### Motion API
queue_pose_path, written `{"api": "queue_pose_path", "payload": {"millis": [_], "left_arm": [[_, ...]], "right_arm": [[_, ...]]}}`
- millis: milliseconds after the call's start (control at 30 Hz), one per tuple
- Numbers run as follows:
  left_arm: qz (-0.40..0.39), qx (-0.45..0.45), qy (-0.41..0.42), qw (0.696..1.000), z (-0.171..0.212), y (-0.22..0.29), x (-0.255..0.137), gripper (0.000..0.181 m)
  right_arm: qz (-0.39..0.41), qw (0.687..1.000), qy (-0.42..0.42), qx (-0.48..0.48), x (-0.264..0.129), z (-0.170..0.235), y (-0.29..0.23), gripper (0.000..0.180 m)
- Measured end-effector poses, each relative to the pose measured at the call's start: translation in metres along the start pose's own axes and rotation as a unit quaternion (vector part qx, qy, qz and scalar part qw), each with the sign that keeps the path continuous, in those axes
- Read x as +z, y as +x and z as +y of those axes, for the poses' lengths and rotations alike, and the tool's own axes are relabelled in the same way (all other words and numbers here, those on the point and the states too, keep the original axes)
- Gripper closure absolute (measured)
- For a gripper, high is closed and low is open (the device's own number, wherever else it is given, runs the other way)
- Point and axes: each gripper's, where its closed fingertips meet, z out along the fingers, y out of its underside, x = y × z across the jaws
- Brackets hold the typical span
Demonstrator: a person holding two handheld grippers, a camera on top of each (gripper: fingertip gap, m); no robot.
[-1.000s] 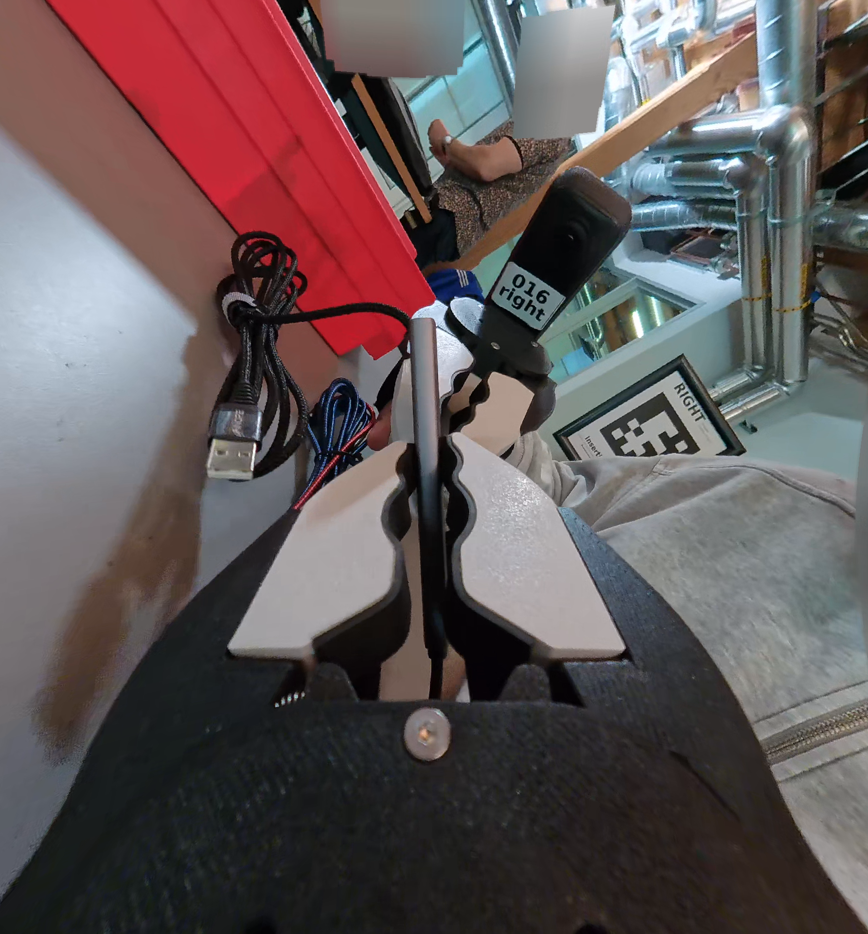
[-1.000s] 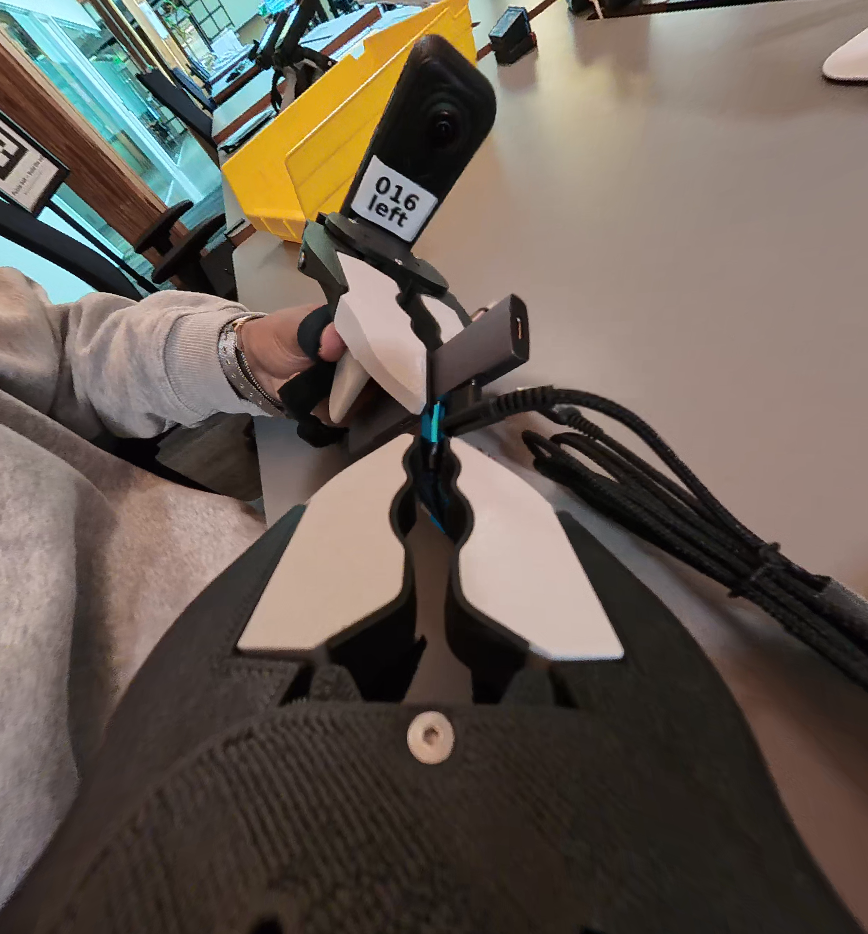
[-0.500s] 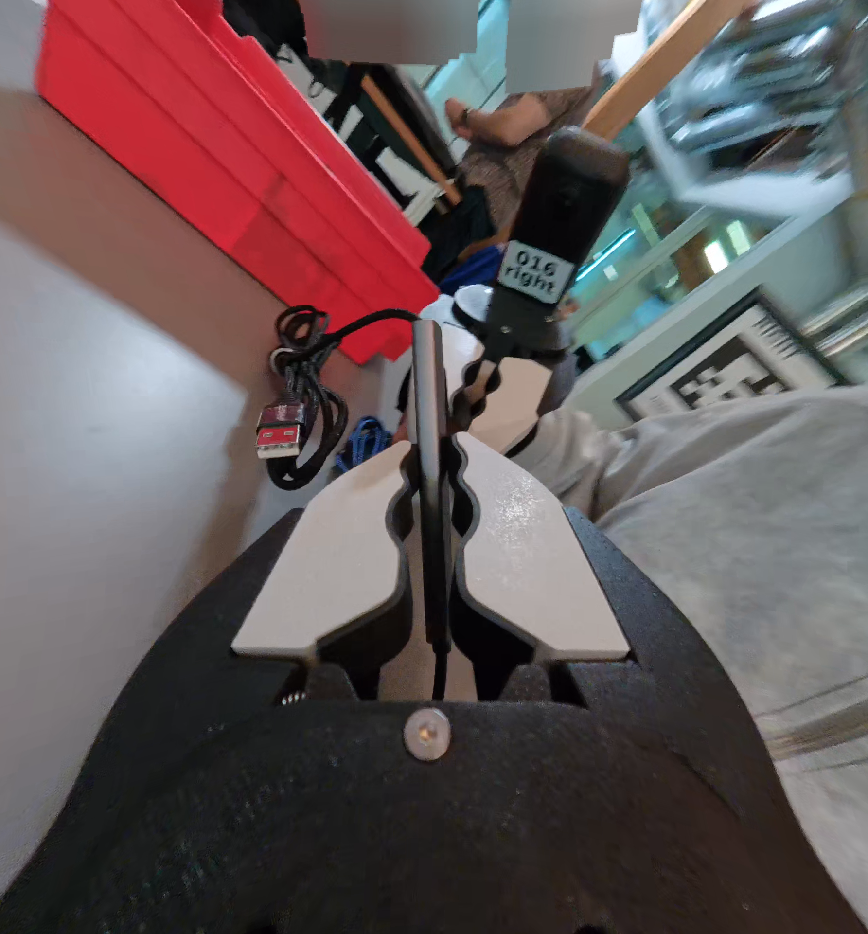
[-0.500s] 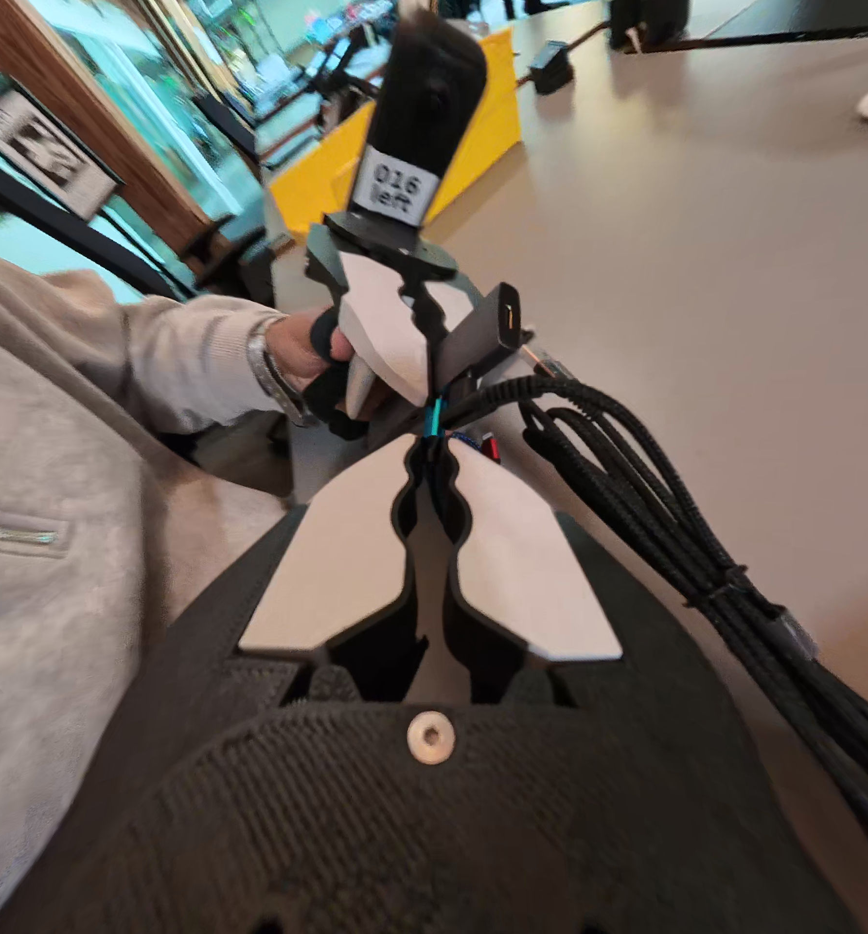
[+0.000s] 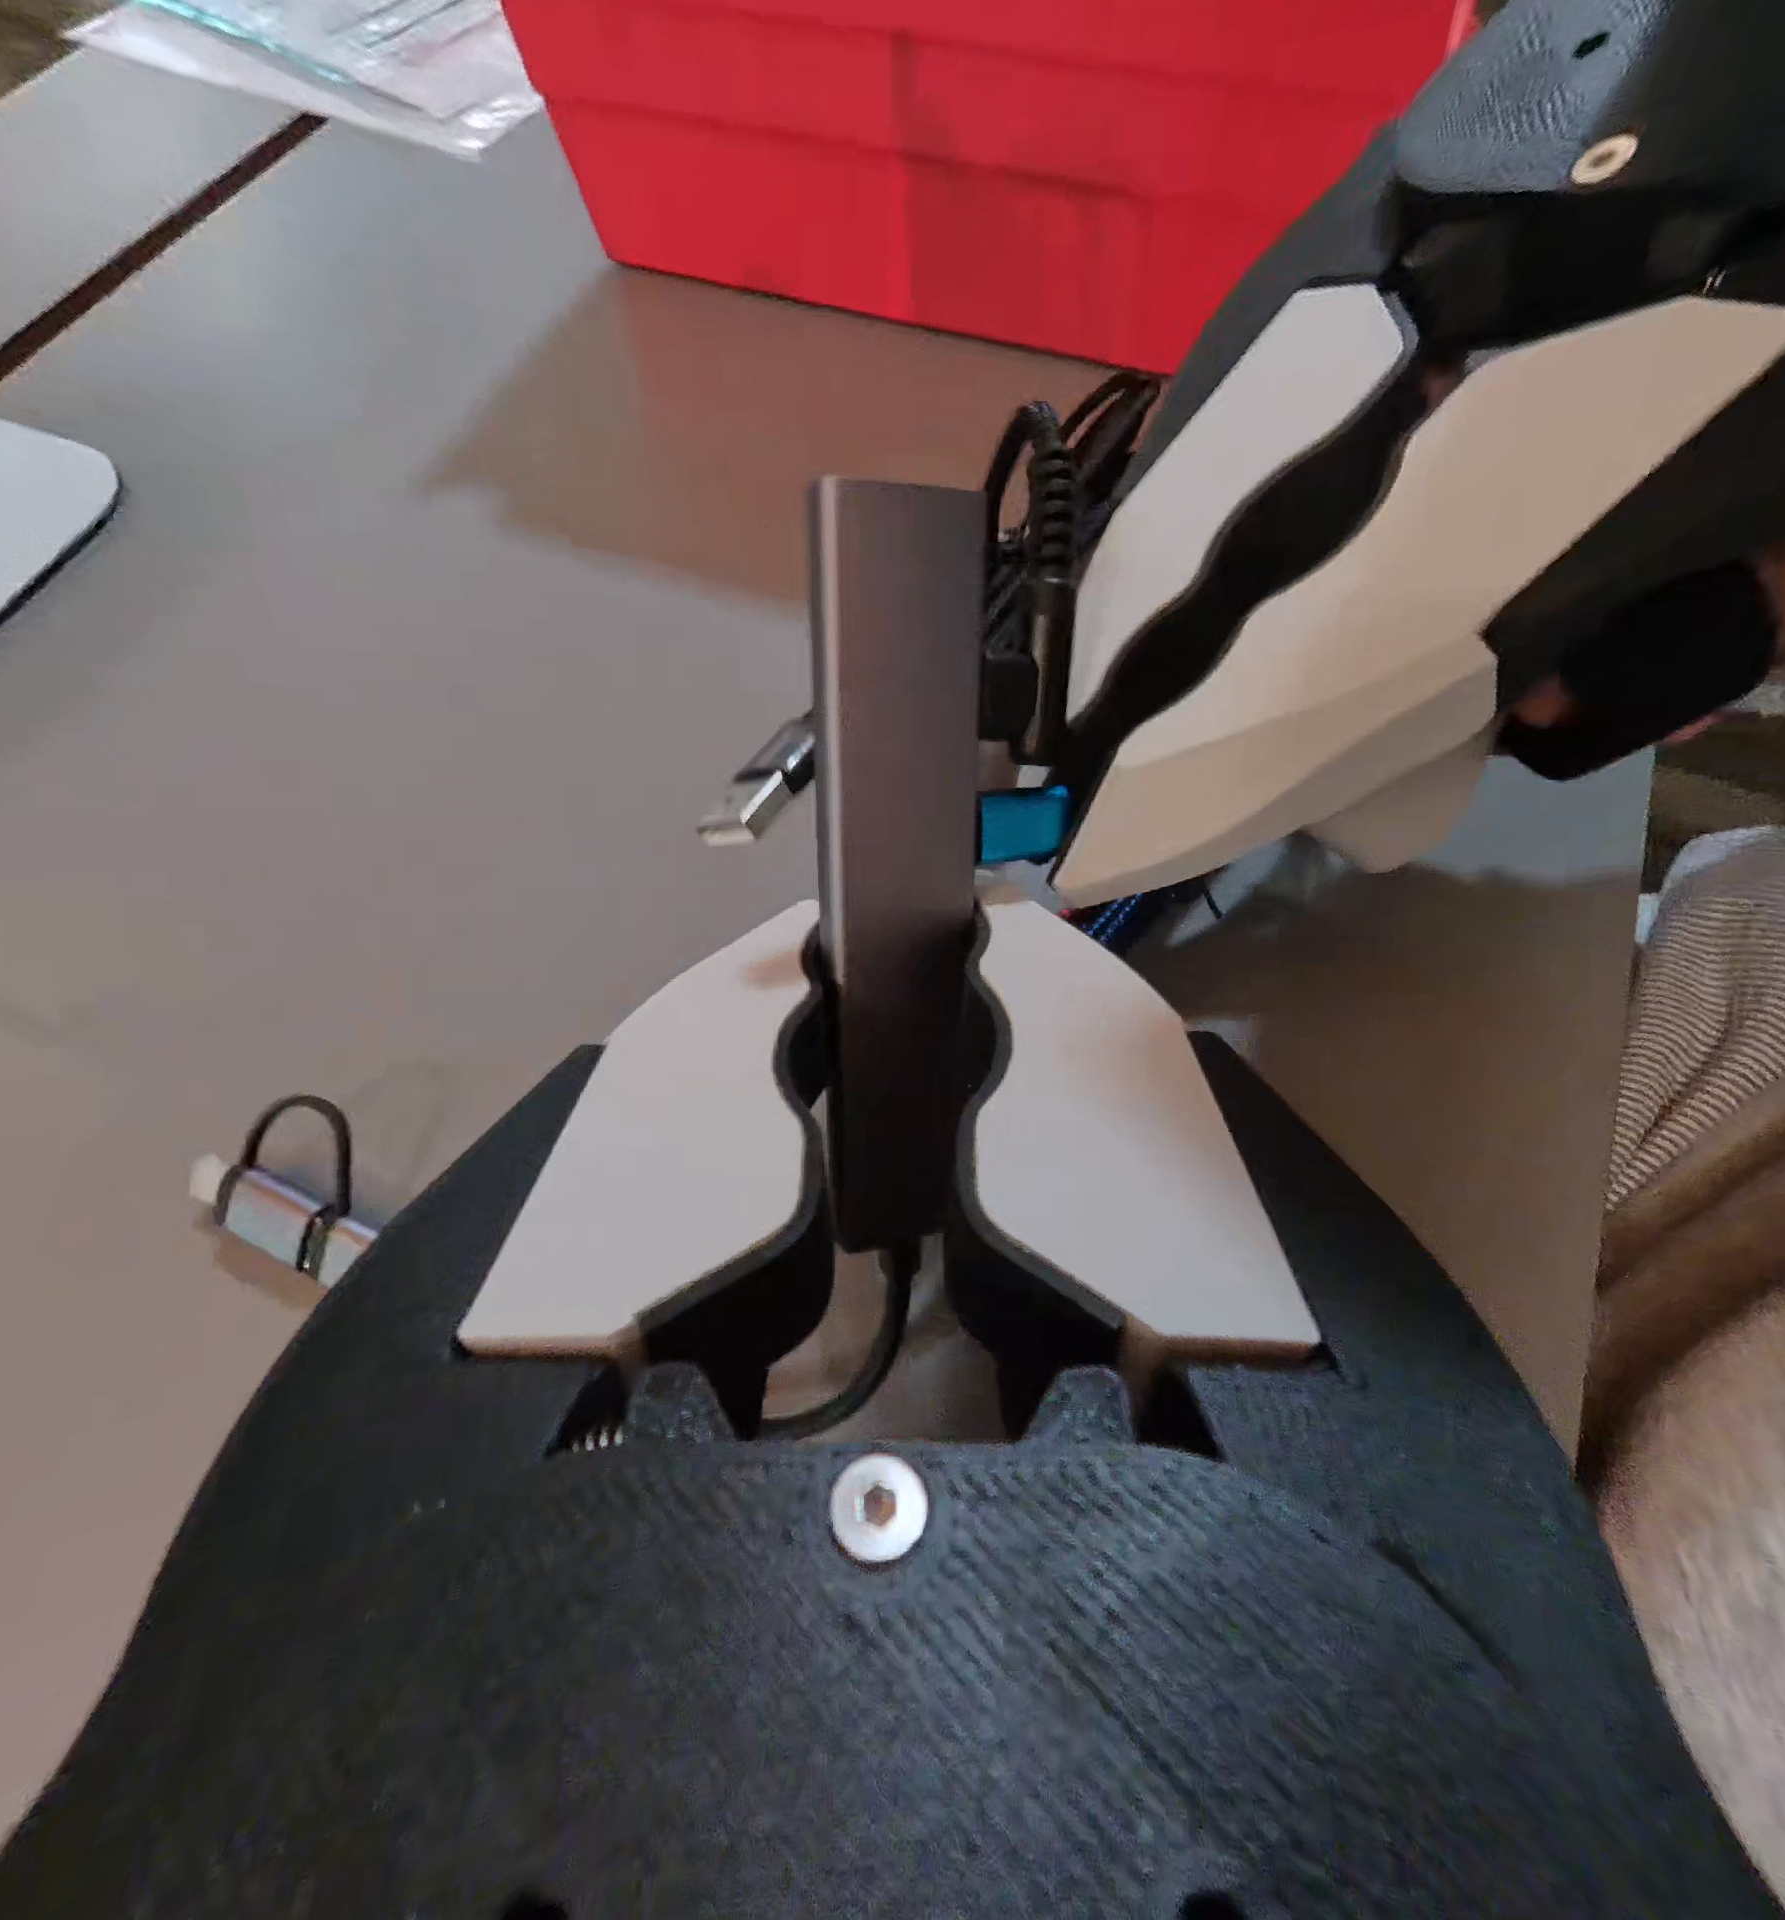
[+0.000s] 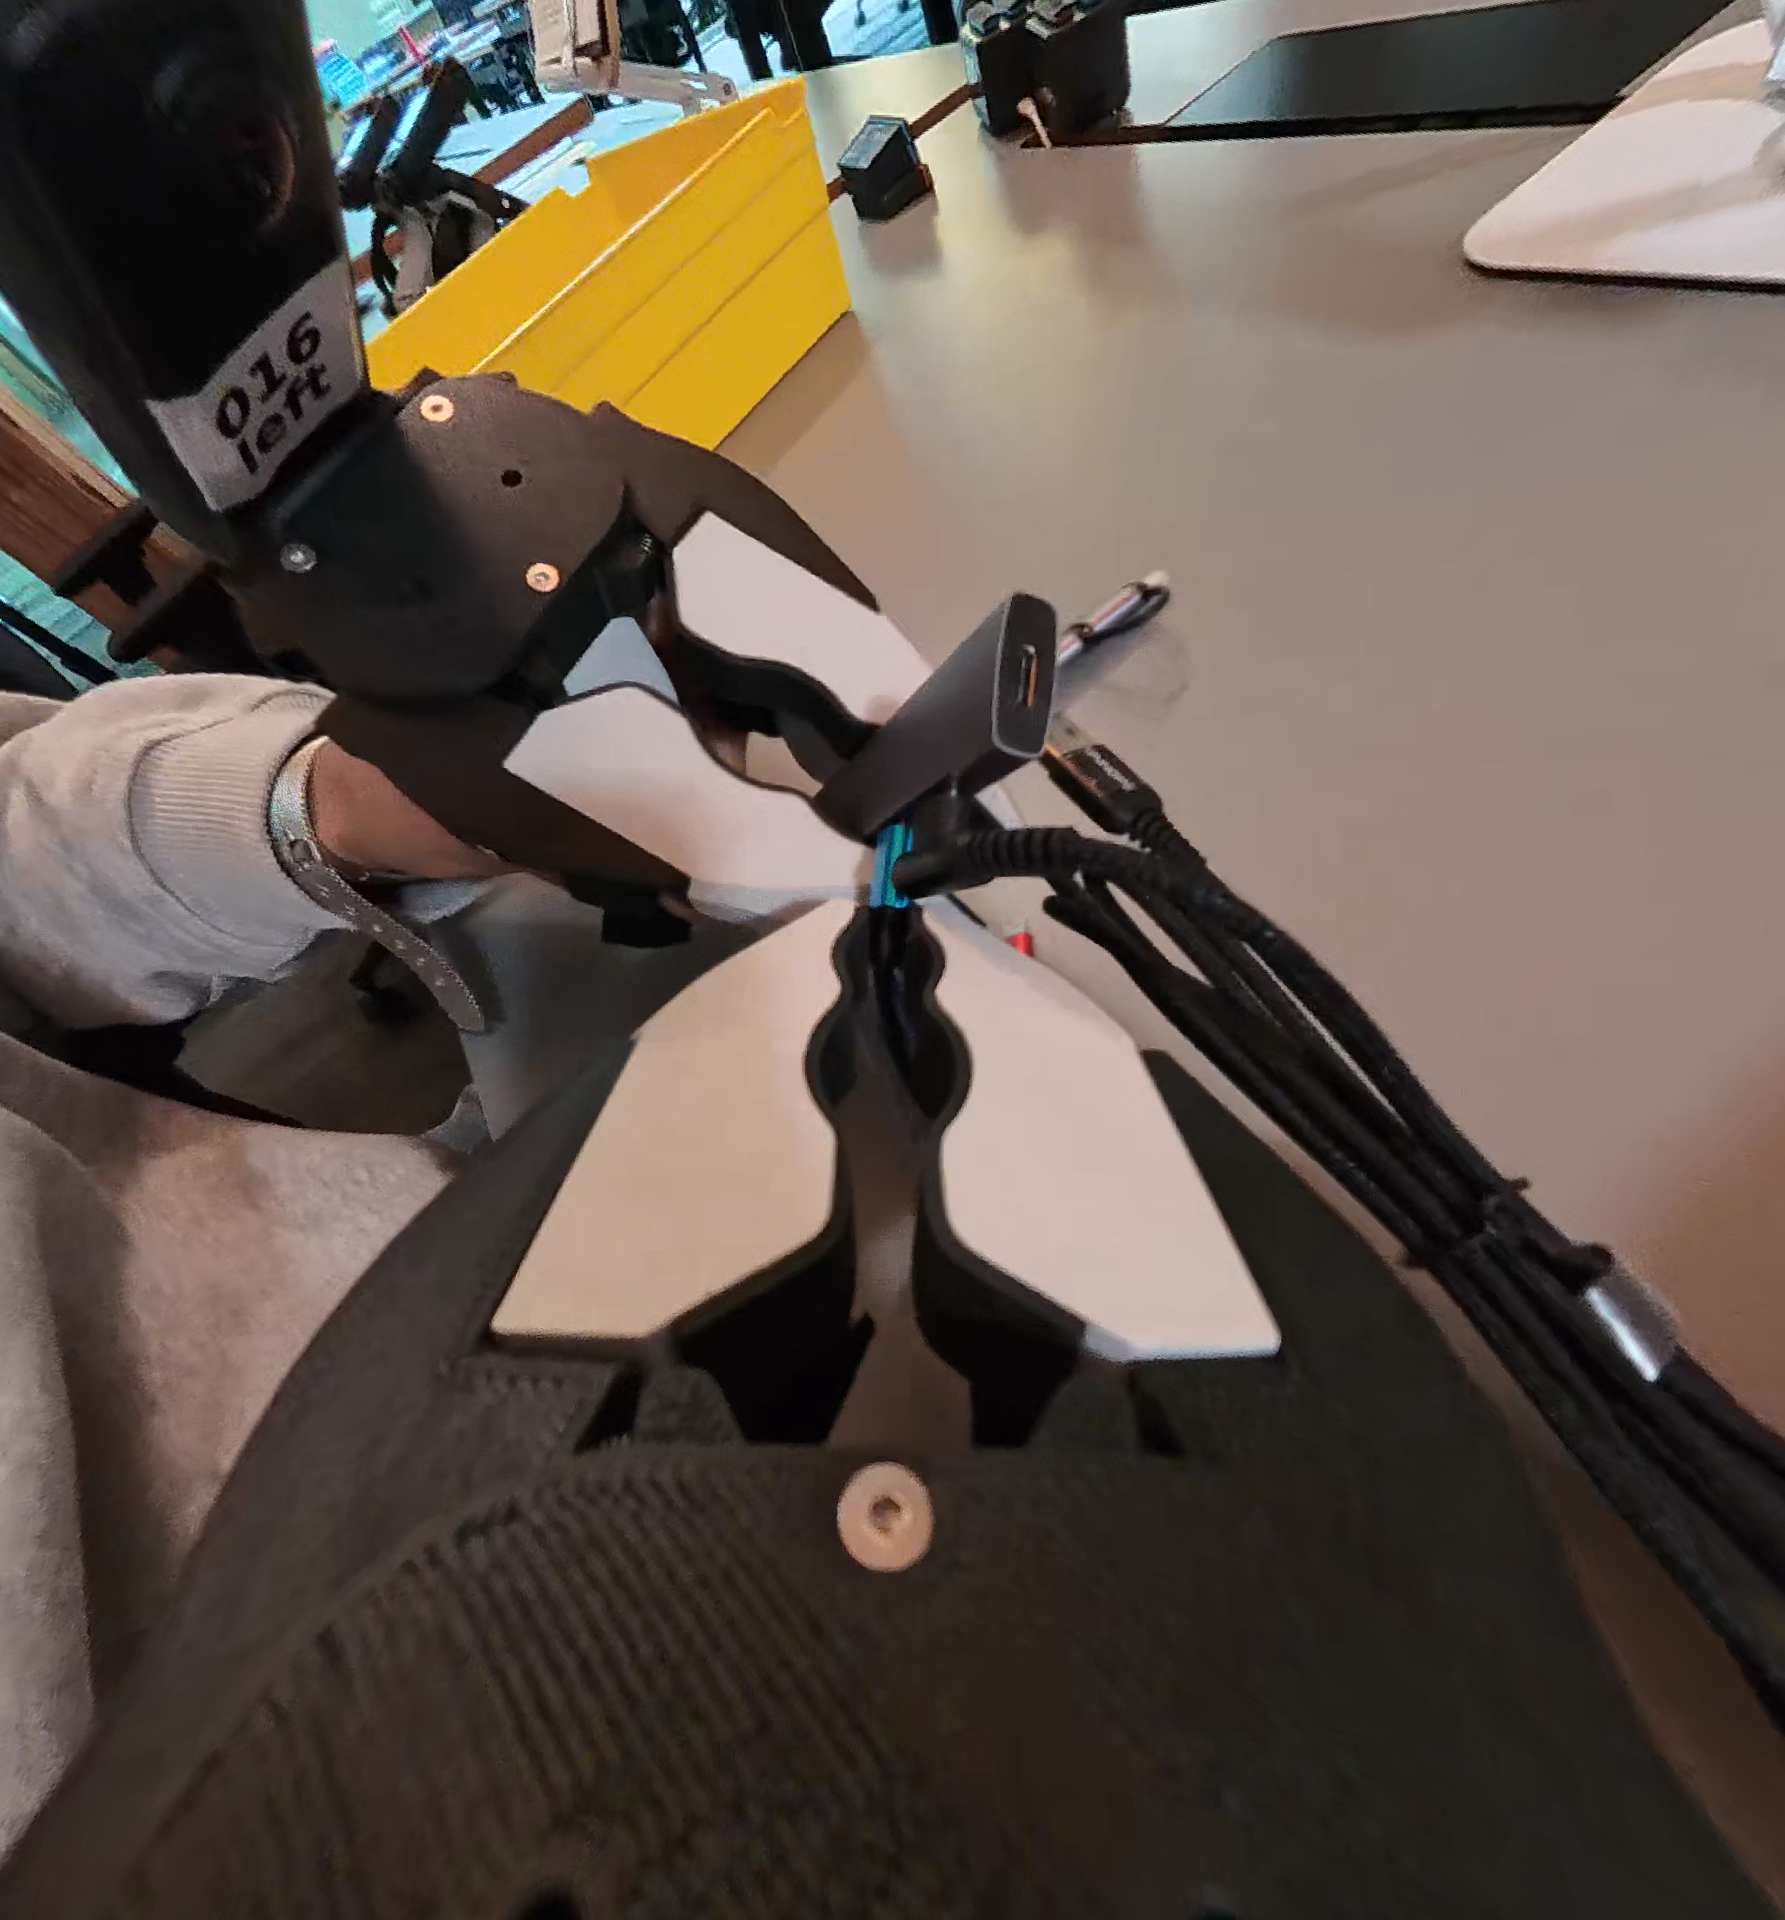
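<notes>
Left wrist view: my left tool (image 5: 893, 940) is clamped on a dark grey hub (image 5: 893, 748), slim rectangular body standing up btwn the fingers, its thin black lead (image 5: 867, 1361) looping out at the base. My right tool (image 5: 1059, 831) comes in from the upper right w/ its tips right at the hub's side, pinched on a blue plug (image 5: 1021, 821) that sits against the hub edge. Black braided cable (image 5: 1033, 488) bunches behind it; a silver USB plug (image 5: 763, 792) pokes out left of the hub. Small silver adapter w/ a black loop (image 5: 285, 1216) lies on the grey-brown surface (image 5: 400, 644) to the left, well apart. Red bin (image 5: 971, 145) at the far edge, white pad corner (image 5: 5, 540) far left.

Right wrist view: right tool (image 6: 893, 914) nearly closed on the blue plug (image 6: 888, 873), hub (image 6: 955, 707) just beyond, held by the left tool (image 6: 846, 748). Braided cable bundle (image 6: 1387, 1122) trails off to the right over the surface (image 6: 1387, 520). Yellow bin (image 6: 659, 270) sits behind.
</notes>
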Motion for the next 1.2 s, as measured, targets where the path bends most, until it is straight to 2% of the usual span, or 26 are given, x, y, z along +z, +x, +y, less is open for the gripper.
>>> {"api": "queue_pose_path", "payload": {"millis": [167, 633, 800, 933, 967, 1000, 1033, 1100, 1200], "left_arm": [[-0.002, -0.003, -0.009, 1.0, 0.001, -0.003, -0.001, 0.158], [0.003, -0.033, 0.006, 0.999, -0.007, -0.005, 0.01, 0.157], [0.003, -0.027, 0.001, 1.0, -0.006, -0.007, 0.011, 0.157], [-0.002, -0.027, 0.002, 1.0, -0.006, -0.011, 0.009, 0.156], [-0.004, -0.034, 0.001, 0.999, -0.004, -0.015, 0.008, 0.156], [-0.082, -0.056, -0.015, 0.995, 0.004, -0.042, 0.004, 0.157], [-0.116, -0.049, -0.025, 0.992, 0.013, -0.071, -0.009, 0.157], [-0.114, -0.158, 0.034, 0.98, 0.011, -0.112, -0.044, 0.157], [-0.128, -0.147, 0.046, 0.98, 0.013, -0.121, -0.058, 0.158]], "right_arm": [[-0.021, 0.999, -0.005, 0.049, 0.0, 0.0, -0.003, 0.173], [0.057, 0.998, -0.03, -0.017, -0.009, 0.0, 0.008, 0.173], [0.025, 0.999, -0.017, 0.044, -0.009, 0.0, 0.008, 0.173], [0.043, 0.999, -0.023, 0.008, -0.008, 0.0, 0.007, 0.174], [0.045, 0.999, -0.024, 0.003, -0.009, 0.0, 0.007, 0.175], [0.036, 0.999, -0.023, 0.005, -0.009, 0.0, 0.004, 0.176], [0.011, 0.999, -0.028, 0.016, -0.012, 0.004, -0.005, 0.177], [0.038, 0.999, -0.017, 0.02, -0.023, 0.012, 0.003, 0.177], [0.07, 0.997, 0.027, 0.01, -0.037, 0.0, 0.017, 0.178]]}}
